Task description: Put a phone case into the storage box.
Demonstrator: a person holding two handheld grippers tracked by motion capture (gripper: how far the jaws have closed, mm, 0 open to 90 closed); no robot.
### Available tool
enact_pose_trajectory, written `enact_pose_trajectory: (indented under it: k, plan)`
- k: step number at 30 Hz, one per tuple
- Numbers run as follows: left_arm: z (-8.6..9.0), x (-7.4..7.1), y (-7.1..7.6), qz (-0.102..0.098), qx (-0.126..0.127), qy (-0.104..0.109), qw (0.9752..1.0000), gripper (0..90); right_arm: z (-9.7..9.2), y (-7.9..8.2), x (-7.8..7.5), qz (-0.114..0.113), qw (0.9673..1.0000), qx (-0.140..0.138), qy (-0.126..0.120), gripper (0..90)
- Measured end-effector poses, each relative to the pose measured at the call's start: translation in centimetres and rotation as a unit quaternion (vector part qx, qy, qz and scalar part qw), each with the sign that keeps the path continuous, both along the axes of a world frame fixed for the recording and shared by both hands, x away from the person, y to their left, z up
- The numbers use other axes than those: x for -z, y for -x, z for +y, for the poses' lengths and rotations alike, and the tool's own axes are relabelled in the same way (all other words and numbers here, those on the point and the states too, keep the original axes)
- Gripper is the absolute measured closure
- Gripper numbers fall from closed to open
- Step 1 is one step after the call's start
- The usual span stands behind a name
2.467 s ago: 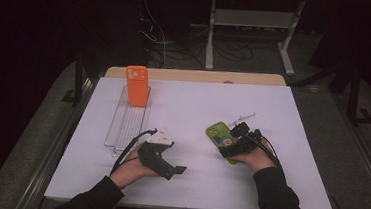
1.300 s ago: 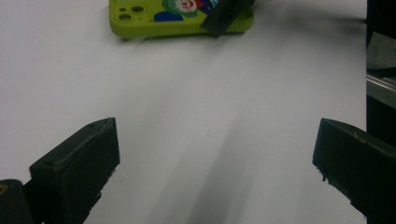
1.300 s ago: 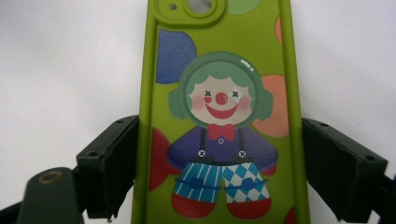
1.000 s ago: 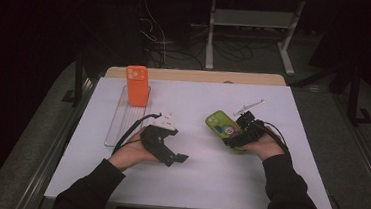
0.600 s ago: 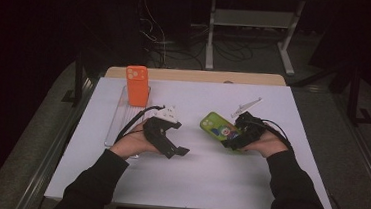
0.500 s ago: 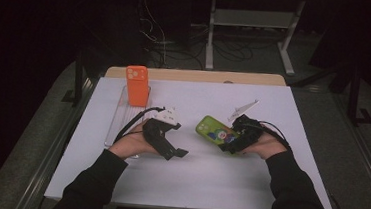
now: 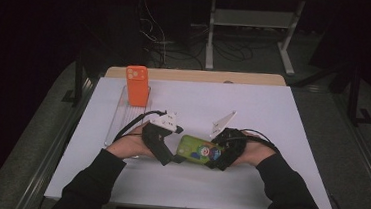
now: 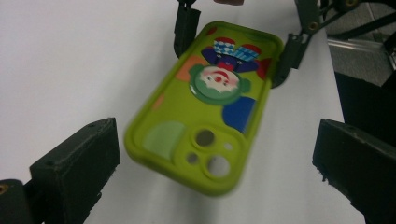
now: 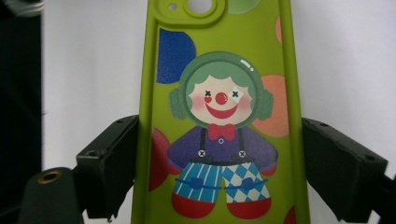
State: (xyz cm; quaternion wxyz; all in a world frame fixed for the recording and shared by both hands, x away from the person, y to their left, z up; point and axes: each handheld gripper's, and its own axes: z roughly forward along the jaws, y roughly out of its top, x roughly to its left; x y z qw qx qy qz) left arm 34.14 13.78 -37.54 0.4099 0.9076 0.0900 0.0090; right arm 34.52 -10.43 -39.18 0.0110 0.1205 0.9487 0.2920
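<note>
Green phone case (image 7: 197, 149) with a clown print is sitting between the two grippers near the front middle of the white surface (image 7: 273, 111). Right gripper (image 7: 218, 157) is clamping it by its long edges at the clown's-feet end, jaws pressing both sides in the right gripper view (image 9: 219, 116). Left gripper (image 7: 169, 159) is facing the camera-hole end, jaws standing wide apart with the case (image 8: 205, 105) lying between them, not touching either pad.

Looks like a handover or a two-handed grip is being set up.

Risks from here:
- Case is soft-looking and held at one end only, so it may be sagging or twisting if the left jaws are pushing on it before closing.
- Left jaws are sitting off-square to the case, so closing now may be catching a corner and flicking it out.
- Right gripper letting go too soon would be dropping the case onto the surface.

Orange case (image 7: 137, 85) is standing upright on a clear tray (image 7: 117, 121) at back left, well apart. A small white piece (image 7: 223, 122) is lying just behind the right gripper.
</note>
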Motion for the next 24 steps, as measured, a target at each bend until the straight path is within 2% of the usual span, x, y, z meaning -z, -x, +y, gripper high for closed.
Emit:
enact_pose_trajectory:
  k: [2, 4, 8, 10, 11, 13, 18, 22, 24]
  plan:
    - [-0.2, 0.2, 0.1, 0.005, 0.004, -0.004, 1.0000, 0.2, 0.6, 0.4, 0.0, -0.004, 0.9998, -0.018, 0.008, 15.0]
    - [-0.3, 0.3, 0.3, 0.003, 0.020, -0.012, 0.9997, 0.2, 1.1, 0.7, -0.1, -0.007, 0.9993, -0.033, 0.014, 15.0]
    - [-0.9, 0.7, 0.6, -0.001, 0.041, -0.027, 0.9988, 0.2, 2.0, 1.4, -0.6, -0.010, 0.9985, -0.051, 0.017, 14.9]
    - [-1.1, 1.0, 0.9, 0.007, 0.042, -0.031, 0.9986, 0.2, 2.3, 1.7, -0.8, -0.014, 0.9980, -0.059, 0.015, 15.0]
    - [-1.2, 1.0, 0.9, 0.008, 0.052, -0.037, 0.9980, 0.2, 2.5, 1.7, -0.9, -0.017, 0.9978, -0.062, 0.016, 15.0]
    - [-1.4, 1.2, 1.1, 0.012, 0.060, -0.044, 0.9972, 0.2, 2.6, 1.9, -1.0, -0.014, 0.9975, -0.066, 0.017, 14.9]
    - [-2.0, 1.6, 1.4, 0.008, 0.073, -0.054, 0.9958, 0.3, 3.0, 2.2, -1.0, -0.013, 0.9969, -0.076, 0.017, 14.9]
    - [-2.3, 2.0, 1.6, 0.004, 0.086, -0.074, 0.9936, 0.7, 3.2, 2.3, -1.2, -0.017, 0.9964, -0.081, 0.014, 14.9]
    - [-2.5, 2.2, 1.8, 0.008, 0.081, -0.073, 0.9940, 0.7, 3.2, 2.3, -1.2, -0.018, 0.9964, -0.082, 0.013, 14.9]
